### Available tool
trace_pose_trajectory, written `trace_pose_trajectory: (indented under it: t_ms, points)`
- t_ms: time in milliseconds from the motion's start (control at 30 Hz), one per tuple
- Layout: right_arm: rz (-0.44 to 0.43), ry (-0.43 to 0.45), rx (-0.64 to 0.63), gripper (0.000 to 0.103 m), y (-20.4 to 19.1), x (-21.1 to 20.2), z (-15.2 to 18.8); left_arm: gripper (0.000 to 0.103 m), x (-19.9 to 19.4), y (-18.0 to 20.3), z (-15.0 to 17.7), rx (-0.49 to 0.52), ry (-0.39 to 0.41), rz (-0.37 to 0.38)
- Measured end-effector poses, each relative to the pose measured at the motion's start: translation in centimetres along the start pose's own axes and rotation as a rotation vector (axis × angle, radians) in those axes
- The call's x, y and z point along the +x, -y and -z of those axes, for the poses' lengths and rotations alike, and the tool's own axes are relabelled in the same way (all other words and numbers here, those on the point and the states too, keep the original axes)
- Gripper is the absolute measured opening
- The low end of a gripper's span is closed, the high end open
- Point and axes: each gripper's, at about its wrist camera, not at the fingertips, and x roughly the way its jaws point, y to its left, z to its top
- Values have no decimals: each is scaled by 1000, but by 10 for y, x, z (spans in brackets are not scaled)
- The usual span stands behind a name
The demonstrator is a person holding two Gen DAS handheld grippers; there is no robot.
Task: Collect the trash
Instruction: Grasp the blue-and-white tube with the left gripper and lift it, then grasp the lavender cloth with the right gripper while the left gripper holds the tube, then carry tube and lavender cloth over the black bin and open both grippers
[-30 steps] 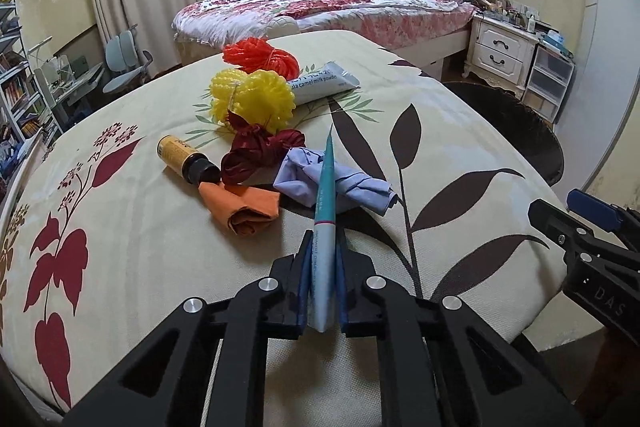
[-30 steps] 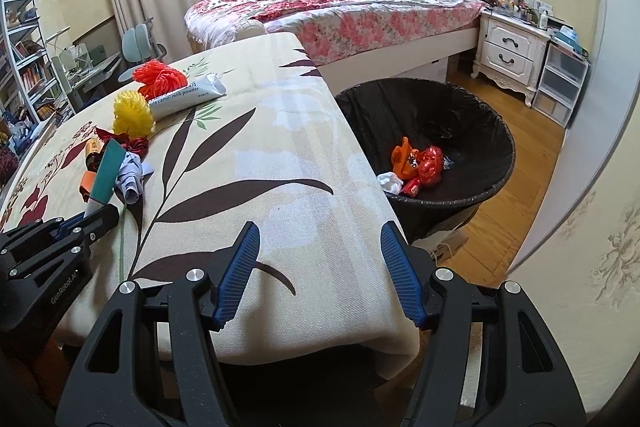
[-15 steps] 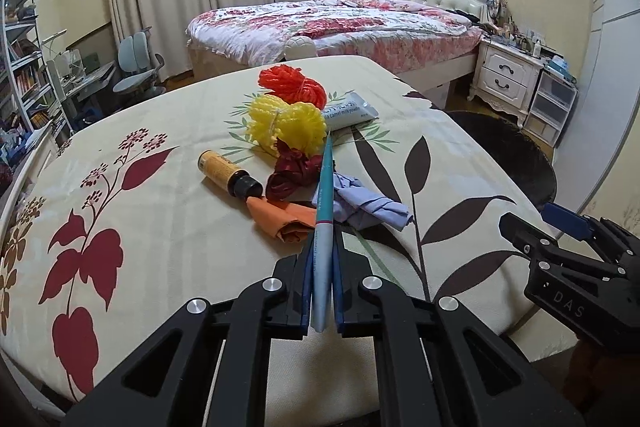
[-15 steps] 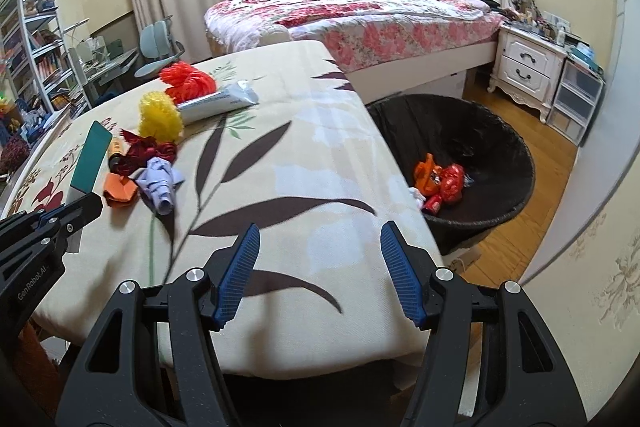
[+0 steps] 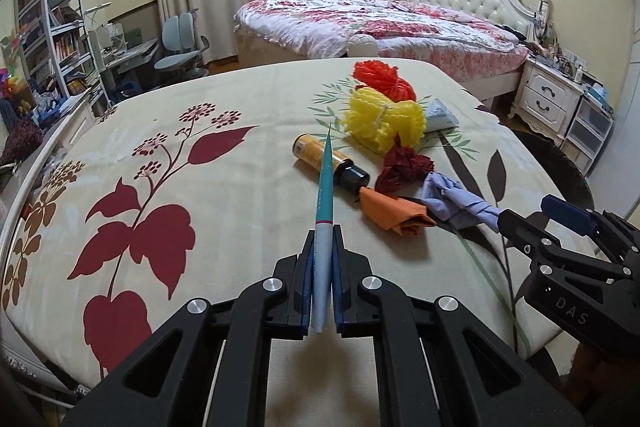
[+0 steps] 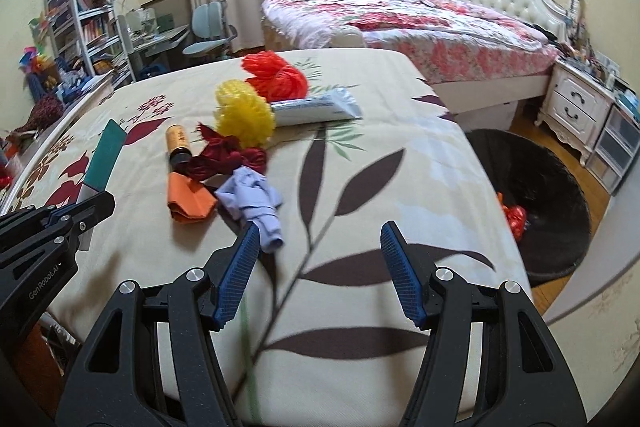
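Teal tube [image 5: 325, 187] clamped in left tool [image 5: 322, 259], right tool [image 6: 320, 267] w/ jaws apart

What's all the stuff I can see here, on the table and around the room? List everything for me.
teal tube: one, teal and white, clamped flat in the left gripper
amber bottle: one, dark cap, lying on the table
orange wad: one, beside the bottle's cap
purple wad: one, lilac, nearest the right gripper
dark red wad: one, mid-pile
yellow mesh ball: one, behind the red wad
red mesh ball: one, farthest back
white tube: one, lying beside the mesh balls
table: one, cream leaf-print cloth
bin: one, black, on the floor to the right, red scraps inside
bed: one, floral cover, at the back
left gripper: one, black, shut
right gripper: one, black, blue pads, open, empty
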Motion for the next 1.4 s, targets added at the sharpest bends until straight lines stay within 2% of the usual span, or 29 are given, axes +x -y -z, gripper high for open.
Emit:
trace_pose_trajectory:
  t_ms: [267,333,400,433,467,500,967,1400]
  points:
    - [-29,-28,-45,61,-19,24,-11,9,6,-21,1,-44,-12,-31]
    - [-34,-40,-49,55,-21,28,-13,9,8,-22,0,-48,-14,-29]
    - [-51,-57,-47,40,-21,31,-12,9,10,-23,-1,-50,-14,-26]
    - [-67,-64,-45,36,-21,31,-12,9,11,-23,-1,-51,-14,-24]
    - [-71,-71,-46,24,-21,32,-11,9,11,-22,-1,-52,-13,-22]
    - [-67,-69,-53,21,-22,31,-11,9,11,-23,-2,-53,-14,-19]
    - [-46,-18,-24,19,-11,12,-14,9,5,-11,-10,-45,11,11]
    - [29,51,43,19,31,-10,-27,9,0,21,-31,-11,51,66]
